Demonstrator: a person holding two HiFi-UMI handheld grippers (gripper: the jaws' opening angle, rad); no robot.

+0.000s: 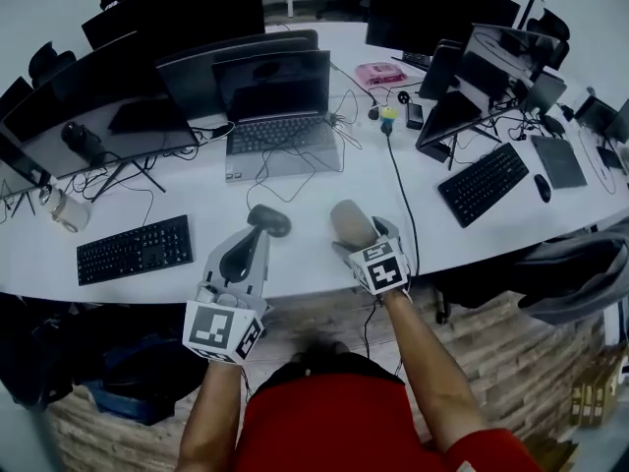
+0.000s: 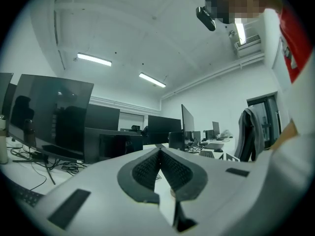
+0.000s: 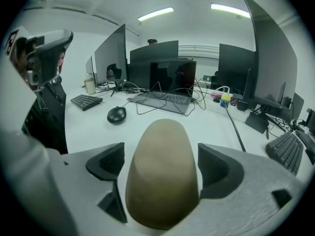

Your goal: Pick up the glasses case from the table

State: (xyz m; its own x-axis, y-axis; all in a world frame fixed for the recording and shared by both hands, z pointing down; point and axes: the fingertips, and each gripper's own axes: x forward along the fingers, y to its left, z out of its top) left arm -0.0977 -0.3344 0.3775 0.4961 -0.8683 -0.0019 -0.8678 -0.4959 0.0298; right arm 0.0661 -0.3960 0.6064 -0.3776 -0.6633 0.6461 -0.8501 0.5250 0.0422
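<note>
You're at a long, curved white table [image 1: 334, 190] with an open laptop [image 1: 280, 116] near the middle. Left of the laptop there's a black keyboard [image 1: 135, 249] and a row of dark monitors [image 1: 138, 116]. Right of it are 1 more keyboard [image 1: 484, 182] and more screens [image 1: 491, 62]. Wood-plank floor [image 1: 511, 352] on the near side of the laptop, and strip lights [image 2: 93, 59] on the white ceiling above it.

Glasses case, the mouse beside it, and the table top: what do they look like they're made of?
Glasses case: tan and matte, probably leatherette or fabric over a hard shell; it has a soft, even sheen without glare and a firm rounded shape.
Mouse: likely black moulded plastic; it is a smooth dome with a faint highlight.
Table: looks like white laminate; the surface is flat, uniform and slightly glossy.
</note>
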